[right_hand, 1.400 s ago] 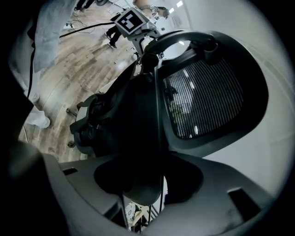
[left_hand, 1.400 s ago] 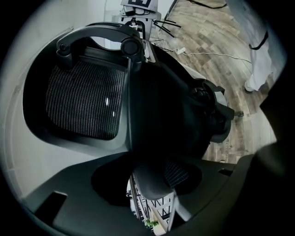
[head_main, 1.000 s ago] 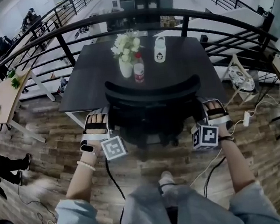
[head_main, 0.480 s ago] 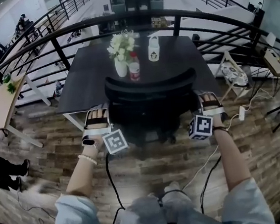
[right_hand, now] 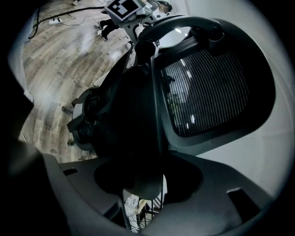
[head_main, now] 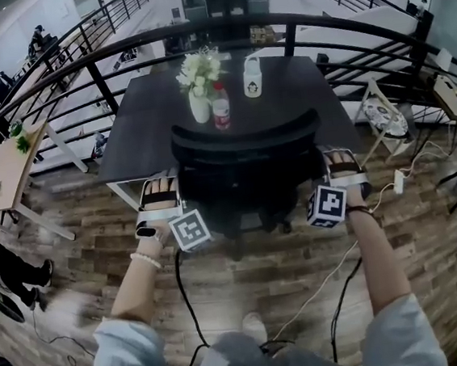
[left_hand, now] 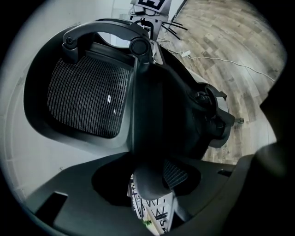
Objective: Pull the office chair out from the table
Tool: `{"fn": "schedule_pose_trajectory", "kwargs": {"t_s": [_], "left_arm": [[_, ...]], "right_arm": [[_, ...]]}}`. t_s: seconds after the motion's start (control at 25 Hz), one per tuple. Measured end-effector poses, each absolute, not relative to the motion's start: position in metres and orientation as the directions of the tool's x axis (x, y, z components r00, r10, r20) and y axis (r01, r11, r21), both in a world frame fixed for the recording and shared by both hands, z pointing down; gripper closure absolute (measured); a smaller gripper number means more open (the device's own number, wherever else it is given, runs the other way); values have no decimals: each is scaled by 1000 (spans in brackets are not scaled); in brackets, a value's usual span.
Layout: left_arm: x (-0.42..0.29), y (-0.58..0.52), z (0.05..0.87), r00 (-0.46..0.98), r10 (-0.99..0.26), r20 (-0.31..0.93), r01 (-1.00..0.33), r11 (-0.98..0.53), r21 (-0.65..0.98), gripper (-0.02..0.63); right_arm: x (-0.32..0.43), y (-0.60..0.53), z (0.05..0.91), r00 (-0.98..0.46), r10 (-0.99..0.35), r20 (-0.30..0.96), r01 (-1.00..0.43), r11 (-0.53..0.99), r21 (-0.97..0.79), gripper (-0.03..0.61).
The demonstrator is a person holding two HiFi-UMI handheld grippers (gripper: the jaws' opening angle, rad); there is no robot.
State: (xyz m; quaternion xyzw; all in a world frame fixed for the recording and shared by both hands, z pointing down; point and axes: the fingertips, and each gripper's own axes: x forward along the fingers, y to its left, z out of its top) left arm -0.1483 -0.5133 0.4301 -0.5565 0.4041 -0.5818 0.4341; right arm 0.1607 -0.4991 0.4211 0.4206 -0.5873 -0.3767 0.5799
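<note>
Table (head_main: 145,126): dark top against a curved railing, carrying a flower vase (head_main: 199,101), a bottle (head_main: 222,114) and a white jug (head_main: 252,78) near its far side.

Office chair (head_main: 246,156): black, mesh backrest (left_hand: 87,99) turned toward the person, seat pushed in at the table's near edge. Task not yet visibly advanced.

Handling, judged: a heavy, rigid frame on castors over wood-plank floor (head_main: 247,278). It should roll rather than need lifting, but may swivel or veer if one side is drawn harder. The mesh gives, so it makes a poor hold; the armrests are stiff and set wide, and suit a straight, even two-sided pull toward the person.

Pose: left forearm (head_main: 138,285) and right forearm (head_main: 375,260) both reach forward, roughly parallel, one to each side of the chair, grippers tipped slightly downward.

Left gripper (head_main: 158,185): jaws spread wide, with the rounded front of the left armrest (left_hand: 150,179) between them; the pads appear to bear on its sides.

Right gripper (head_main: 342,162): same arrangement, jaws wide about the right armrest (right_hand: 143,179), apparently clamped.
</note>
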Motion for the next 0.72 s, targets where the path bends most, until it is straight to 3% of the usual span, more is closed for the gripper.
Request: {"fn": "schedule_pose_trajectory", "kwargs": {"t_s": [0.72], "left_arm": [[-155, -401, 425, -22, -963, 268, 21, -268, -963, 413]], "right_arm": [[153, -381, 420, -50, -941, 335, -78, 339, 938, 385]]}}
